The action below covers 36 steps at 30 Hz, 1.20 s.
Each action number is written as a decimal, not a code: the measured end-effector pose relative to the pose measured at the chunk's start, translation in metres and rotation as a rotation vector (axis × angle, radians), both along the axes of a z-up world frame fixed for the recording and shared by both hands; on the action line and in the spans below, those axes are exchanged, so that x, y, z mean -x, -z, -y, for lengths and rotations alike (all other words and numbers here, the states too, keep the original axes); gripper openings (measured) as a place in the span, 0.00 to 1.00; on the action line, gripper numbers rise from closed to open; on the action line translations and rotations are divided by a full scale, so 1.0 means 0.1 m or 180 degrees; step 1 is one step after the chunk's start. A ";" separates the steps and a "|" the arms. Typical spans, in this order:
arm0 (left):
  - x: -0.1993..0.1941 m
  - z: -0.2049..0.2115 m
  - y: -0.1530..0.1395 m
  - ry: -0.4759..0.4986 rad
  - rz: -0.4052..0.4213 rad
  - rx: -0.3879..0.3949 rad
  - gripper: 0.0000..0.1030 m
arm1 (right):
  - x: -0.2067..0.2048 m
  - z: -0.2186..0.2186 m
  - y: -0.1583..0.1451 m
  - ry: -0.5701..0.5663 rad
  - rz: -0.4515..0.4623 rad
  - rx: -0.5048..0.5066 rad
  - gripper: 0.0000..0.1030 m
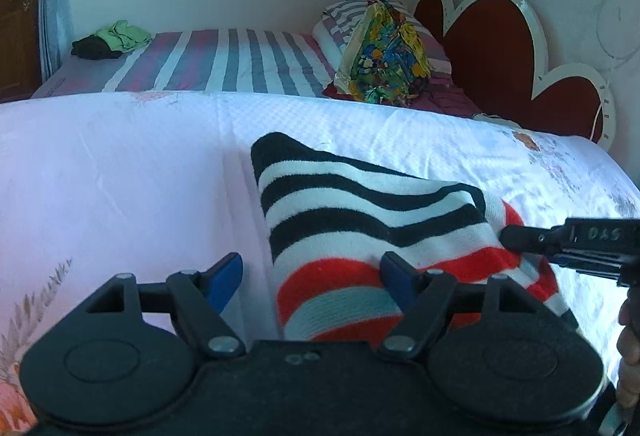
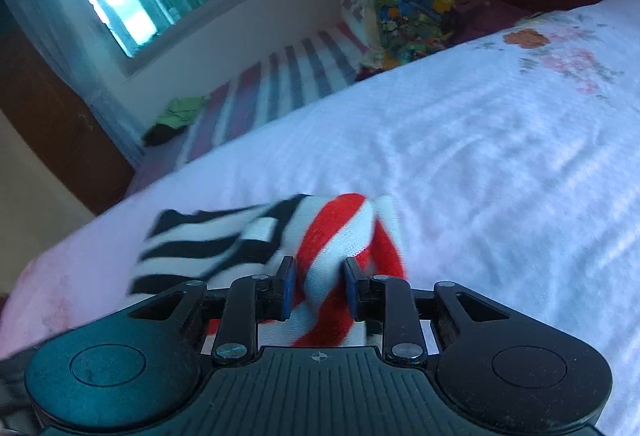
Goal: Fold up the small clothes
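A small striped garment (image 1: 360, 220), black-and-white at the far end and red-and-white at the near end, lies on the white bedspread (image 1: 120, 176). My left gripper (image 1: 310, 276) is open, its blue-padded fingers astride the garment's near left edge. My right gripper (image 2: 318, 286) is shut on a bunched red-and-white fold of the garment (image 2: 328, 248). In the left wrist view the right gripper (image 1: 520, 236) comes in from the right and touches the garment's right edge.
Behind the bedspread is a striped sheet (image 1: 224, 64) with a green and black clothes pile (image 1: 112, 42) at the far left. A colourful bag (image 1: 384, 56) leans on pillows by the red heart-shaped headboard (image 1: 500, 56). A window is on the back wall.
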<state>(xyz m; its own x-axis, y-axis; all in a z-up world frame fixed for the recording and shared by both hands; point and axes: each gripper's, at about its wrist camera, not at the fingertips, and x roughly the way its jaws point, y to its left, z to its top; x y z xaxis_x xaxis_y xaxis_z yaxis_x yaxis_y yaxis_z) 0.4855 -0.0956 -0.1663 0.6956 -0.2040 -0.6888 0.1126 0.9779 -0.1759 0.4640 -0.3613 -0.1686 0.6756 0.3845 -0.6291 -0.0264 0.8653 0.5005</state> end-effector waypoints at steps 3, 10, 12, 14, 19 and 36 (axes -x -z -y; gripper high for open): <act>0.00 0.02 -0.01 -0.0009 0.0016 -0.0007 0.73 | -0.04 -0.13 -0.02 -0.0061 0.0113 0.0386 0.10; 0.02 0.06 -0.11 0.0078 0.0082 0.0033 0.72 | 0.08 -0.20 -0.02 0.0065 0.0326 0.0994 0.08; -0.02 0.10 0.00 0.0103 0.0016 -0.0094 0.74 | 0.03 -0.27 0.13 -0.0031 0.0212 0.1131 0.08; -0.06 0.06 0.04 0.0026 -0.0061 0.0030 0.77 | 0.02 -0.29 0.06 -0.0020 0.0206 0.1168 0.09; -0.03 -0.01 -0.14 -0.0030 0.0085 0.0015 0.72 | 0.18 -0.23 -0.26 0.0128 0.0610 0.1117 0.24; -0.22 -0.05 -0.09 -0.0176 -0.0011 -0.0048 0.71 | -0.08 -0.40 0.01 -0.0106 0.0410 0.1186 0.24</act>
<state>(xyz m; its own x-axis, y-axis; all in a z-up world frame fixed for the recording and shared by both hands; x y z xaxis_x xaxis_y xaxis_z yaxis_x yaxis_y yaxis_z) 0.5077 -0.0909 -0.1570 0.7031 -0.1548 -0.6940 0.0575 0.9852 -0.1614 0.4718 -0.3214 -0.1700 0.7492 0.1689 -0.6405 -0.0998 0.9847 0.1430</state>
